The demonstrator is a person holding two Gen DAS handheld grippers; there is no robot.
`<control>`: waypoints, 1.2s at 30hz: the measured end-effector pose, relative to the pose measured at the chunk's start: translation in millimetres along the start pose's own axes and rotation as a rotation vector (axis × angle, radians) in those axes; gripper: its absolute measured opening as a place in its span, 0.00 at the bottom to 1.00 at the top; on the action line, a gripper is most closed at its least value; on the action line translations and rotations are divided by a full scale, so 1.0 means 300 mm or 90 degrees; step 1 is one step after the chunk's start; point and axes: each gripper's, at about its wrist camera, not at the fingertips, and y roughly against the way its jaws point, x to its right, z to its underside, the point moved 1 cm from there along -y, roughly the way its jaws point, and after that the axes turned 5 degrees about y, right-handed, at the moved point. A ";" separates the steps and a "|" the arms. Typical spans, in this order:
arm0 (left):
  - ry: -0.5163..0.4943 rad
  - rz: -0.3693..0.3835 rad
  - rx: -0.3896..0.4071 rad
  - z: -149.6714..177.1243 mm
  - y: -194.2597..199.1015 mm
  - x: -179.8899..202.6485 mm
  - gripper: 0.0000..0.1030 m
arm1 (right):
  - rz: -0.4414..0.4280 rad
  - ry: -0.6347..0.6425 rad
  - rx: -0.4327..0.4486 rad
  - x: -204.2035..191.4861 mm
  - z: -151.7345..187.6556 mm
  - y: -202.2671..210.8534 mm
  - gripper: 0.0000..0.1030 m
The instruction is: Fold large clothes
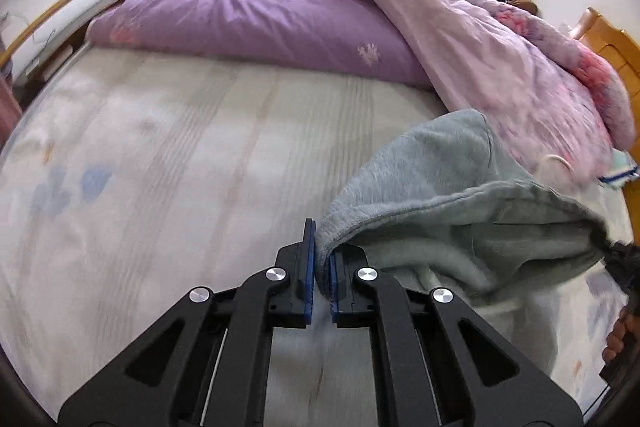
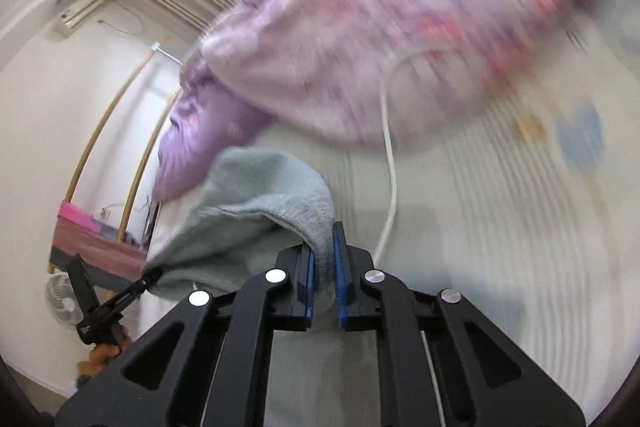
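Note:
A grey fleece hoodie hangs stretched between my two grippers above the bed, its hood bulging upward. My left gripper is shut on one edge of the hoodie, at the bottom middle of the left wrist view. My right gripper is shut on the other edge of the hoodie. In the left wrist view the right gripper shows at the far right edge. In the right wrist view the left gripper shows at the lower left, pinching the cloth.
The bed sheet is pale with faint stripes and blue prints. A purple quilt and a pink floral quilt are heaped along the far side. A white cable lies on the sheet. A wooden headboard is at the right.

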 end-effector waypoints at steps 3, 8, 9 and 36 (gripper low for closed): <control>0.037 0.003 -0.093 0.149 -0.010 -0.067 0.16 | 0.077 -0.030 -0.093 0.068 0.143 0.005 0.18; 0.068 0.043 -0.119 0.163 0.001 -0.076 0.42 | 0.120 -0.015 -0.137 0.061 0.162 0.037 0.19; 0.063 0.045 -0.102 0.141 0.008 -0.063 0.55 | 0.124 0.008 -0.125 0.030 0.139 0.048 0.28; -0.066 0.170 0.002 0.039 0.030 0.209 0.04 | -0.054 0.298 -0.043 -0.462 0.091 -0.167 0.06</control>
